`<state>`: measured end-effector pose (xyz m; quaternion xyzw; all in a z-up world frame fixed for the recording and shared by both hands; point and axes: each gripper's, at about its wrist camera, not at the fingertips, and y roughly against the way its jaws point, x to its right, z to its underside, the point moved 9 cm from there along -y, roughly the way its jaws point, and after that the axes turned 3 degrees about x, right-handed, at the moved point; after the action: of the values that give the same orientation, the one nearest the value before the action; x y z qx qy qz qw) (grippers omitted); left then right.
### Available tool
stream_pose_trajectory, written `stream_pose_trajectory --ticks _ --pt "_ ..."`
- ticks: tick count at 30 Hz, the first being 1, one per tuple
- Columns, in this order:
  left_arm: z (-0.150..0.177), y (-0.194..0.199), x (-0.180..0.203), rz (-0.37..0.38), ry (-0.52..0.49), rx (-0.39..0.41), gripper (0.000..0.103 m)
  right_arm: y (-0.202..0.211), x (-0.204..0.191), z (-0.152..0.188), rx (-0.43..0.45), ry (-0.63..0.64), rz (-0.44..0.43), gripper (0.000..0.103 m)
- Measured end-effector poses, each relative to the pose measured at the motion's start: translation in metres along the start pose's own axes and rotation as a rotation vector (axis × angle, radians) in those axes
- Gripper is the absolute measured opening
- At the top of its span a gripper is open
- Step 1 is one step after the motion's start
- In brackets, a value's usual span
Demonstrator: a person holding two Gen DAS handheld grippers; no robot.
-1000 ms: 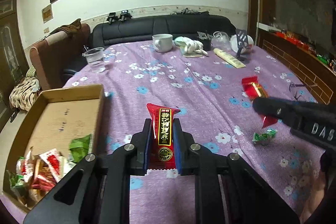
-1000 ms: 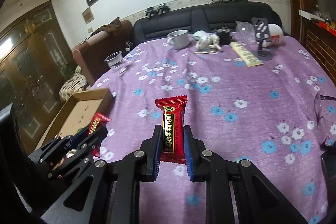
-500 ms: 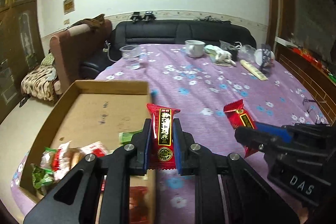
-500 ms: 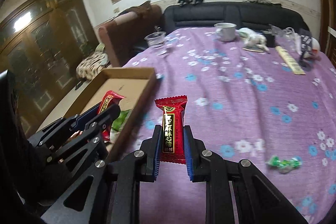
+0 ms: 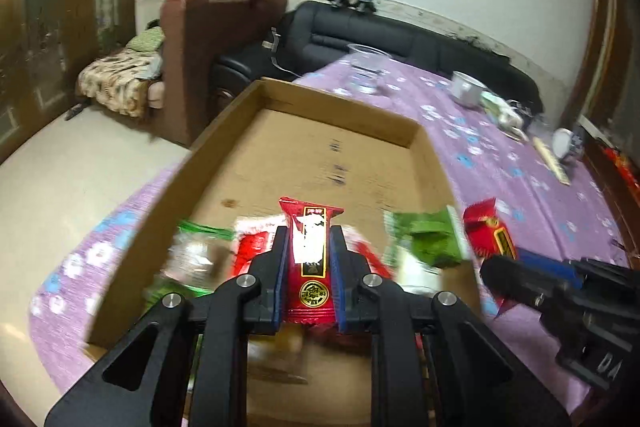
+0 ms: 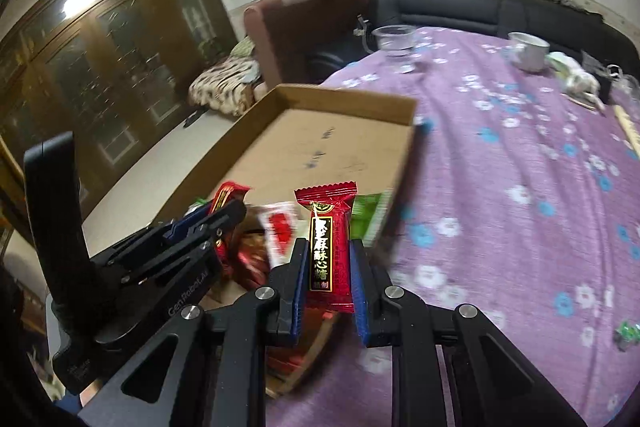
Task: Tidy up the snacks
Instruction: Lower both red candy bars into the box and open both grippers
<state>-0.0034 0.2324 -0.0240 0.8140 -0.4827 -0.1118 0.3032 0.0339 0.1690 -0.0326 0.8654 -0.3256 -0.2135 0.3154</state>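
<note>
Our left gripper (image 5: 308,259) is clamped on a red candy (image 5: 310,267), over the cardboard box (image 5: 304,147) and its snack pile (image 5: 200,255). Our right gripper (image 6: 328,267) pinches a second red candy (image 6: 329,251) above the box's edge, purple tablecloth (image 6: 500,167) beyond.

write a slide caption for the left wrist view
Left gripper holds a red candy above the cardboard box.
</note>
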Motion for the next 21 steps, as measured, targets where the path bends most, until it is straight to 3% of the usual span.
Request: stream_pose_trajectory --ticks 1,11,21 --pt "-0.001 -0.002 -0.005 -0.032 -0.009 0.002 0.016 -0.006 -0.004 -0.001 -0.010 0.007 -0.009 0.019" --pt "0.004 -0.024 -0.002 -0.024 -0.020 -0.076 0.016 -0.056 -0.010 -0.002 -0.068 -0.022 -0.019 0.019" --pt "0.005 -0.024 -0.001 -0.049 -0.054 -0.085 0.017 -0.053 -0.003 0.001 -0.025 -0.005 -0.012 0.021"
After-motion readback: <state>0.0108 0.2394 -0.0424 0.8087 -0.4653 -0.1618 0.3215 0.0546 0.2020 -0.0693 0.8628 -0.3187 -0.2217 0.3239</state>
